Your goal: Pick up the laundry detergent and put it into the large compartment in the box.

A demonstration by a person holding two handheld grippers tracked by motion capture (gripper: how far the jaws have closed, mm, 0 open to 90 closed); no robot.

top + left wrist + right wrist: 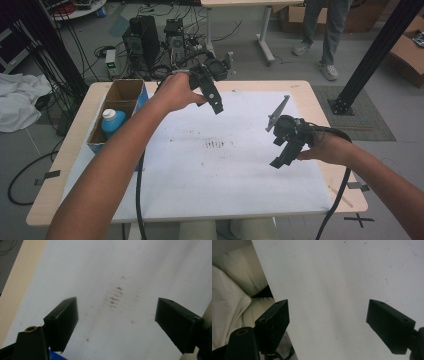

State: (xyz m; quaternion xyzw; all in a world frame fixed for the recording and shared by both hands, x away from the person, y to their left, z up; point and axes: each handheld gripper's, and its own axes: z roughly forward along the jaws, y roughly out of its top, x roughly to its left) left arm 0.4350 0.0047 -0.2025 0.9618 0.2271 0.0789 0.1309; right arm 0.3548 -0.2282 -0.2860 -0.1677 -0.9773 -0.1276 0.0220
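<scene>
1. Our left tool (212, 95) hangs above the far left part of the white sheet (225, 165) with its jaws spread wide and nothing between them; in the left gripper view they frame bare sheet and a patch of brownish smudges (115, 296).
2. Our right tool (285, 150) hovers over the sheet's right side, also wide open and empty.
3. The nearest thing to take up is the blue bottle with a white cap (112, 121), standing upright in the open cardboard box (122, 92) at the table's left edge.
4. The bottle lies left of the left tool and somewhat nearer us, well apart from it, with the box wall between.
5. The left hand (175, 92) is far nearer than the right, so we judge that the reach falls to it, coming down from above along the bottle's upright axis.
</scene>
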